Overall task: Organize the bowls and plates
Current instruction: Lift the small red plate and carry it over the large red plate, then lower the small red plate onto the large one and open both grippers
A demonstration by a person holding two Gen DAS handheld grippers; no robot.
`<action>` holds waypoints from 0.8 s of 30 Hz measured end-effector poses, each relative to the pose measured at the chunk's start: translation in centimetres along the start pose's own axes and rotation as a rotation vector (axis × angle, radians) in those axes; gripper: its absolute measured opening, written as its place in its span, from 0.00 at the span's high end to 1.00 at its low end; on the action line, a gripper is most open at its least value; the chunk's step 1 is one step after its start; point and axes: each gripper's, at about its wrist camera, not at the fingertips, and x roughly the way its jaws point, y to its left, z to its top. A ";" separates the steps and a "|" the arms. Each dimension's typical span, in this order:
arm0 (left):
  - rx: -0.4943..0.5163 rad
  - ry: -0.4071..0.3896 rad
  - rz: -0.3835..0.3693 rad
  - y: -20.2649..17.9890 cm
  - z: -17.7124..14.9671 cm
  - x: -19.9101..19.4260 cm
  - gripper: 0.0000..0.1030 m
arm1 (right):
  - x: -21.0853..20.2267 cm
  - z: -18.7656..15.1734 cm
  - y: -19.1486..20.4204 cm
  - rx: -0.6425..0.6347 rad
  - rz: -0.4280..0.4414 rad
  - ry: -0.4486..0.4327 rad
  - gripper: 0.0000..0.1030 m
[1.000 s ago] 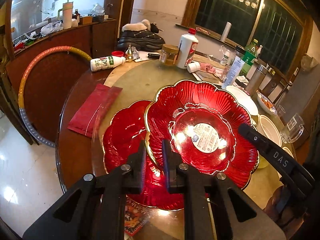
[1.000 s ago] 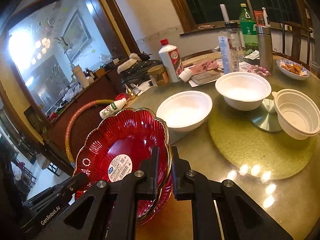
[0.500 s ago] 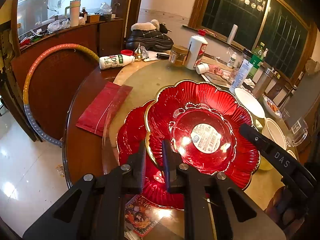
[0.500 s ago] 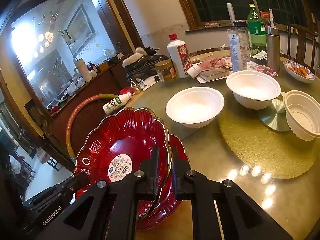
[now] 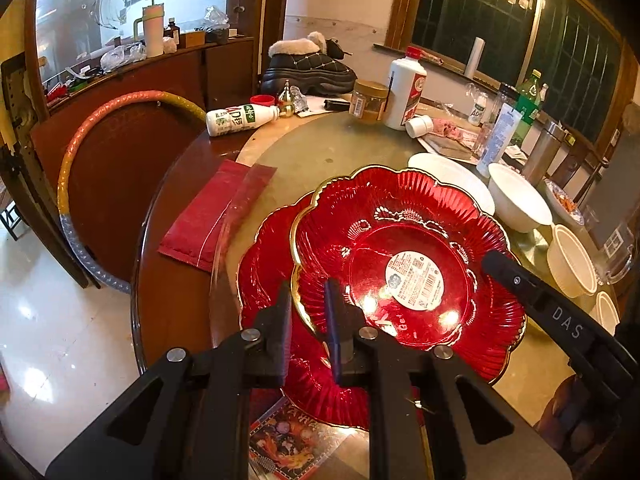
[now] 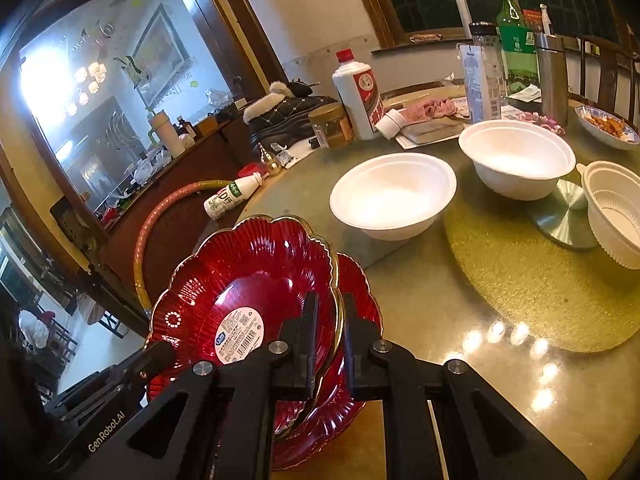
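Round table [image 5: 344, 148] bears upper red plate [image 5: 404, 248], face up.

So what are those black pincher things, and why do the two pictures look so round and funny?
They are two grabbing tools that a person holds, one in each hand. A small wide-eyed camera sits on each, so each picture looks along its fingers and bends at the edges. The left hand-held gripper and the right hand-held gripper both pinch the rim of the top red plate, held over a second red plate on the round table. White bowls and bottles stand further back.
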 end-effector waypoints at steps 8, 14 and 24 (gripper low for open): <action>0.008 0.011 0.012 0.1 -0.3 0.5 0.87 | 0.6 -0.3 -0.2 0.002 -0.005 0.016 0.90; 0.012 0.015 0.020 0.2 -0.5 0.7 0.87 | 0.9 -0.4 -0.1 -0.005 -0.007 0.027 0.90; 0.013 0.020 0.029 0.2 -0.6 1.0 0.87 | 1.3 -0.5 0.0 -0.010 -0.010 0.041 0.90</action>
